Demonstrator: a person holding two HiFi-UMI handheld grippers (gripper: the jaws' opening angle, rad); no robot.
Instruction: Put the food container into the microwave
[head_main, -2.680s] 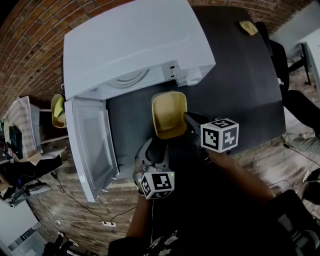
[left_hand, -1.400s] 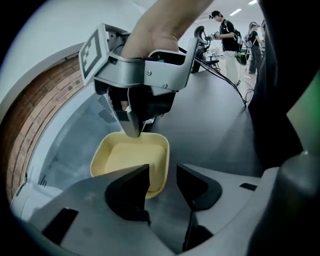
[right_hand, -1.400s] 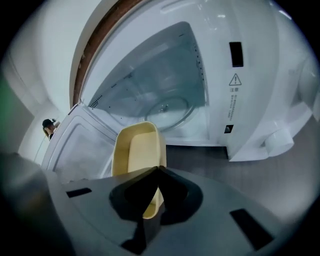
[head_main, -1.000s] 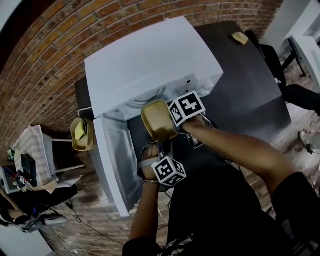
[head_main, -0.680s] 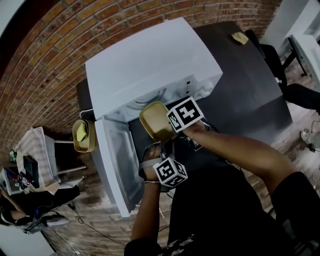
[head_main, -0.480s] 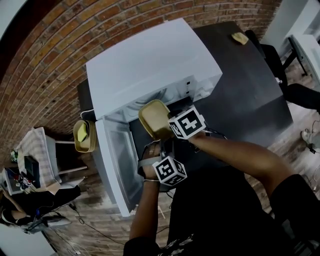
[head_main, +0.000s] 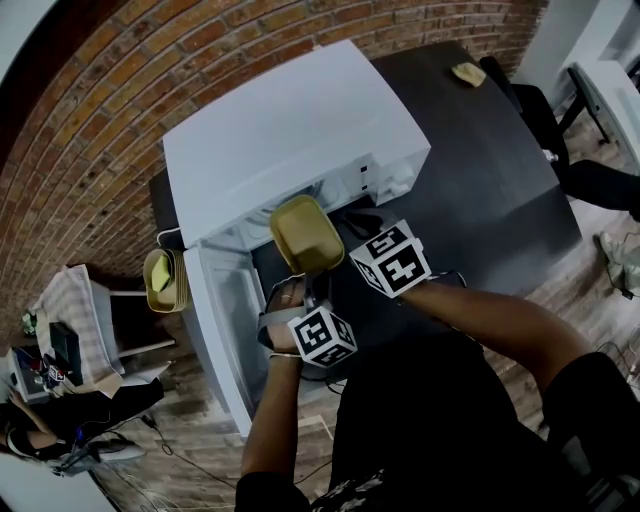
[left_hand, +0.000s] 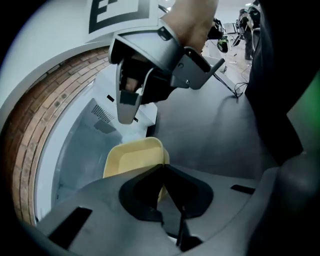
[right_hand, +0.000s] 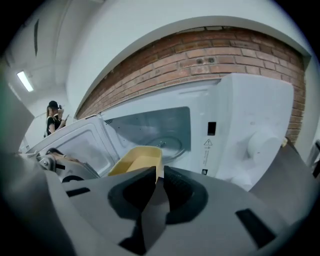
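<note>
The yellow food container hangs at the mouth of the white microwave, whose door stands swung out to the left. My right gripper is shut on the container's right rim, and my left gripper is shut on its near edge. In the right gripper view the container juts from my shut right gripper towards the lit cavity and its turntable. In the left gripper view the left gripper pinches a corner of the container, with the right gripper's body above.
The microwave stands on a black table against a brick wall. Its control knob is right of the cavity. Another yellow container rests on a stool to the left. A small yellow object lies at the table's far end.
The container has been lifted off the table and carried up to the microwave's opening. The right gripper's cube has swung down and to the right; the left gripper has followed close under the container.
</note>
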